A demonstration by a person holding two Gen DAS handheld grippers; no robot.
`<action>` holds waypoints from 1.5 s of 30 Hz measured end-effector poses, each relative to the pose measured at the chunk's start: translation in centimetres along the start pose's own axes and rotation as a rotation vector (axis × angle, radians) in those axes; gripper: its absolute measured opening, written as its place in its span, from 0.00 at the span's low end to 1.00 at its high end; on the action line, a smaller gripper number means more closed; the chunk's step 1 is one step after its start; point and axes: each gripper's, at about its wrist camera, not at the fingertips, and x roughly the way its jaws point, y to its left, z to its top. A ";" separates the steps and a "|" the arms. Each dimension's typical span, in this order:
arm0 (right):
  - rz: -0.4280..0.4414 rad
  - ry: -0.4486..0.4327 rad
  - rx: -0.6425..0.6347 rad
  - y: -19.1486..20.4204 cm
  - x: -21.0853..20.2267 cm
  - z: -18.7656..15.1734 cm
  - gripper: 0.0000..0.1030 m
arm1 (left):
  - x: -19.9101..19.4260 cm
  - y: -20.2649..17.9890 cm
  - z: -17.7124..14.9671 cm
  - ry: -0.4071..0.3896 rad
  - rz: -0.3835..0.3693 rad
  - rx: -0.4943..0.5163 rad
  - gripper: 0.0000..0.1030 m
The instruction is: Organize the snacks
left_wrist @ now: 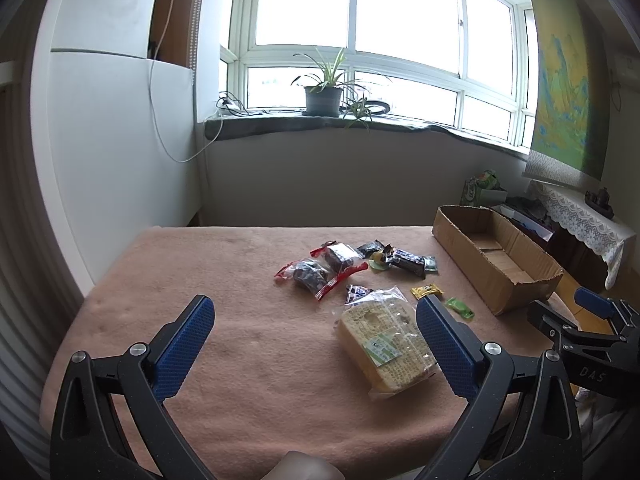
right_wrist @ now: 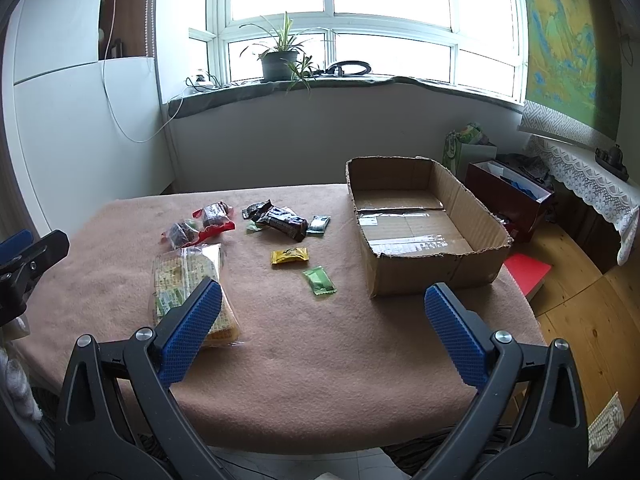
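1. While both tools hover above the near edge of the table (right_wrist: 320,360), the left gripper (left_wrist: 316,320) has its blue-padded jaws spread wide and holds nothing.
2. Right gripper (right_wrist: 320,304): jaws likewise spread wide apart and empty.
3. Cardboard box (right_wrist: 424,236): open-topped, on the table's right side, with nothing visible inside it.
4. Clear-wrapped cracker pack (left_wrist: 384,344): lies flat on the pink table cover, nearest the grippers; in the left wrist view it lies just inside the right finger.
5. Two red-ended clear packets (left_wrist: 320,272): side by side, beyond the cracker pack.
6. Dark wrapped bars (right_wrist: 280,218): clustered at mid-table, with a small dark green sachet (right_wrist: 319,225) just beside them.
7. Yellow candy (right_wrist: 289,256) and bright green candy (right_wrist: 319,280): near each other, between the dark cluster and the box.
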 end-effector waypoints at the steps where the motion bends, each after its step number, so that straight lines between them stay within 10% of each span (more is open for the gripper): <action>1: 0.000 0.001 0.000 0.0 0.0 0.0 1.00 | 0.0 0.1 0.0 0.001 0.001 0.000 0.98; 28: 0.041 0.037 -0.003 0.1 1.6 -0.7 1.00 | 1.4 1.2 -0.8 0.050 -0.013 -0.013 0.98; 38: 0.294 0.137 0.030 1.6 4.9 -0.3 0.99 | 5.1 4.4 -2.6 0.241 -0.259 -0.205 0.91; 45: 0.480 0.312 0.103 2.5 10.1 -0.5 0.68 | 7.7 2.8 -3.6 0.331 -0.385 -0.204 0.64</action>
